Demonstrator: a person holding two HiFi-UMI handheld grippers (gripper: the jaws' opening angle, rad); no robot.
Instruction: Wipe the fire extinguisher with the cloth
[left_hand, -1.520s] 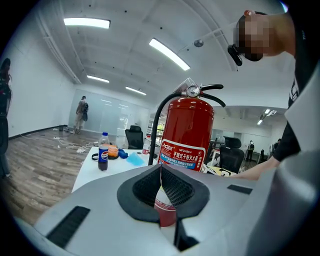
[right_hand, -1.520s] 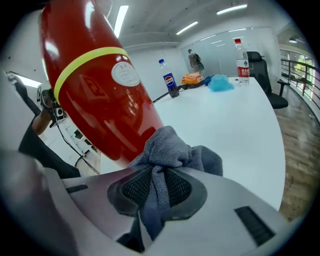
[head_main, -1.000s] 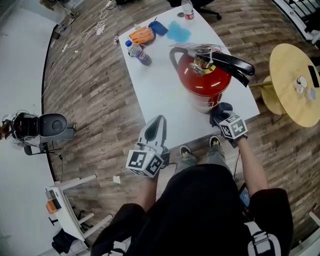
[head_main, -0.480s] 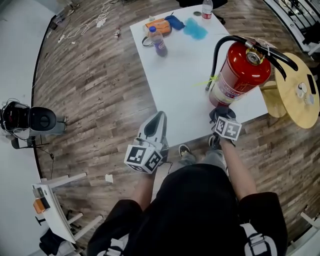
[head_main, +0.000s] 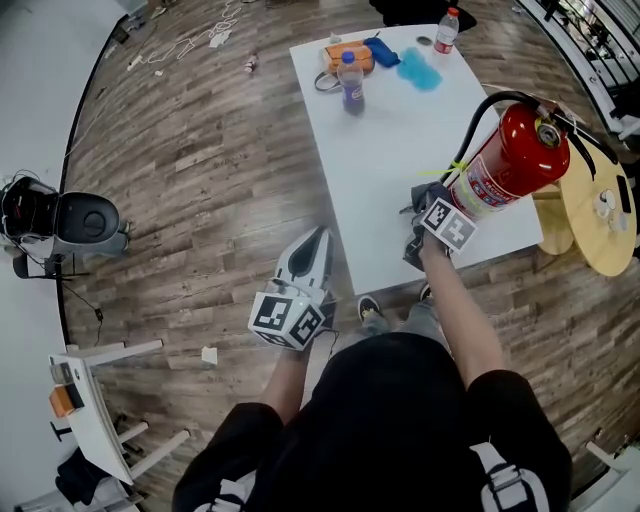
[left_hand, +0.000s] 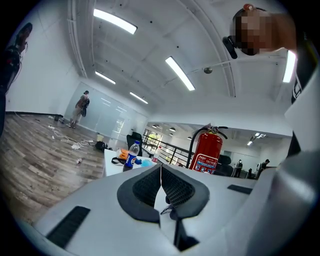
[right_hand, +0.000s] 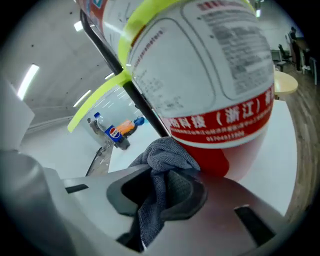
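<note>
A person seen from above stands at the near edge of a white tabletop (head_main: 390, 150), holding a tool in each hand. A red fire extinguisher (head_main: 512, 160) stands upright on its base near the tabletop's near right corner. Its long axis is vertical, with the valve and black handle on top, and the steep downward camera makes it seem to lean up and to the right. A black hose (head_main: 478, 115) curves down its left side, and a yellow band crosses its white printed label.

The right hand-held gripper (right_hand: 162, 187) is raised to the lower part of the cylinder. Its jaws are clamped on a bunched grey cloth (right_hand: 161, 162), which sticks out past the jaws and appears to touch the red surface just below the label.

The left hand-held gripper (head_main: 316, 242) is held well apart from the extinguisher, over the wooden floor (head_main: 200, 180) just off the tabletop's near left corner, pointing away from the person. Its jaws are closed together with nothing between them.

At the far end of the tabletop stands a plastic bottle (head_main: 351, 84) with a dark label. A round wooden side table (head_main: 600, 230) stands to the right of the tabletop.
</note>
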